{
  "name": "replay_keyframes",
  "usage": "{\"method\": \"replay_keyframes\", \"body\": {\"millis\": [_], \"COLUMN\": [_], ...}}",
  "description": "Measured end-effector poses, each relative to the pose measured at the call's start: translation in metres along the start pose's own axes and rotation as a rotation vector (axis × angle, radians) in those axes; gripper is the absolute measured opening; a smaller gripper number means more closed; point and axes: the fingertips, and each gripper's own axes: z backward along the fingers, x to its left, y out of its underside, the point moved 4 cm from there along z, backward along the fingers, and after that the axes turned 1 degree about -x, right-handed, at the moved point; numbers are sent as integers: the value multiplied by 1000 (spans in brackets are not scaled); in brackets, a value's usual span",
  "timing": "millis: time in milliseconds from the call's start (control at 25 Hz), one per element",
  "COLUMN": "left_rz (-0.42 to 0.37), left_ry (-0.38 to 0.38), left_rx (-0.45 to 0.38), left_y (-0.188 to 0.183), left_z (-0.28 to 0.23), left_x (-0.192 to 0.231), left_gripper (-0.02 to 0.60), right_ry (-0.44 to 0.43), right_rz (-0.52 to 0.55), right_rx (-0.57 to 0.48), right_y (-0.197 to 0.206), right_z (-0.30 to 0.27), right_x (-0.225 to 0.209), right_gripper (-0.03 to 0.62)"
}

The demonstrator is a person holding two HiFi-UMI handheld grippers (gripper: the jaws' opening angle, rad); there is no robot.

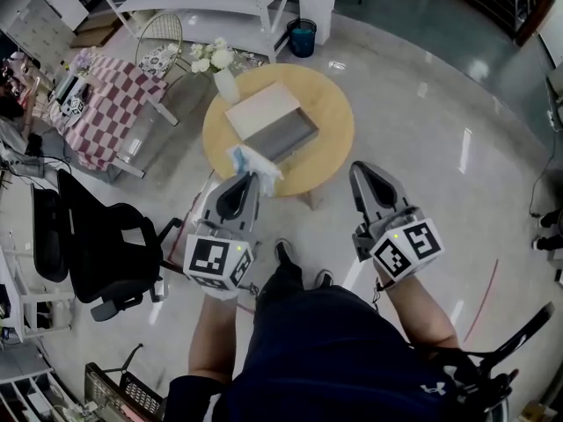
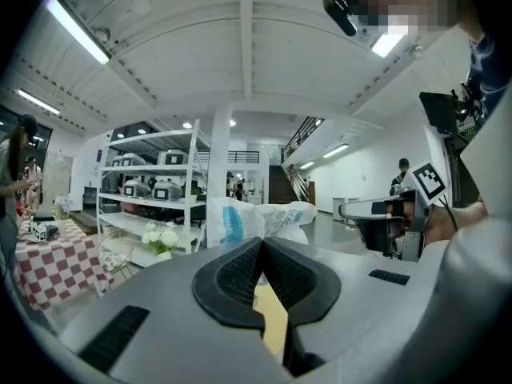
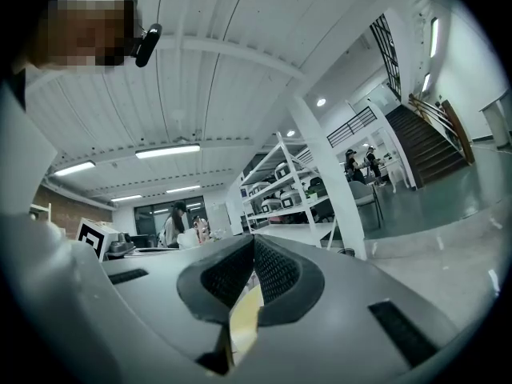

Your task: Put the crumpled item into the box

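Beside round table (image 1: 330, 139), crumpled item (image 1: 256, 159) protrudes from left gripper (image 1: 253, 178), jaws seemingly clamped.

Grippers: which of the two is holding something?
The left gripper. Its jaws are pinched on the crumpled white-and-blue item. The right gripper is shut too, but with nothing in it.

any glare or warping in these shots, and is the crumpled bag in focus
Head view: strong fisheye bend, glare streaks on the glossy floor. Left gripper view: black rounded corners, the crumpled bag fairly sharp. Right gripper view: same black corners, ceiling lights blown bright.
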Motion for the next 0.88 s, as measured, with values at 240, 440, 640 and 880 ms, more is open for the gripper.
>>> {"method": "replay_keyframes", "body": {"millis": [240, 440, 640, 880], "left_rz": [4, 15, 32, 50], "left_ry": [38, 72, 113, 152], "left_rx": [-7, -6, -1, 4], "left_y": [-4, 0, 6, 14], "left_z": [-32, -56, -72, -86], "left_x": [45, 80, 108, 137], "left_gripper": [17, 17, 17, 17], "right_ry": [39, 71, 105, 140], "right_rz": [10, 21, 35, 45], "right_rx": [6, 16, 32, 43], "right_y": [-1, 2, 4, 9], "right_z": [-47, -83, -111, -137], "right_x": [-6, -9, -8, -3], "right_gripper": [2, 2, 2, 2]}}
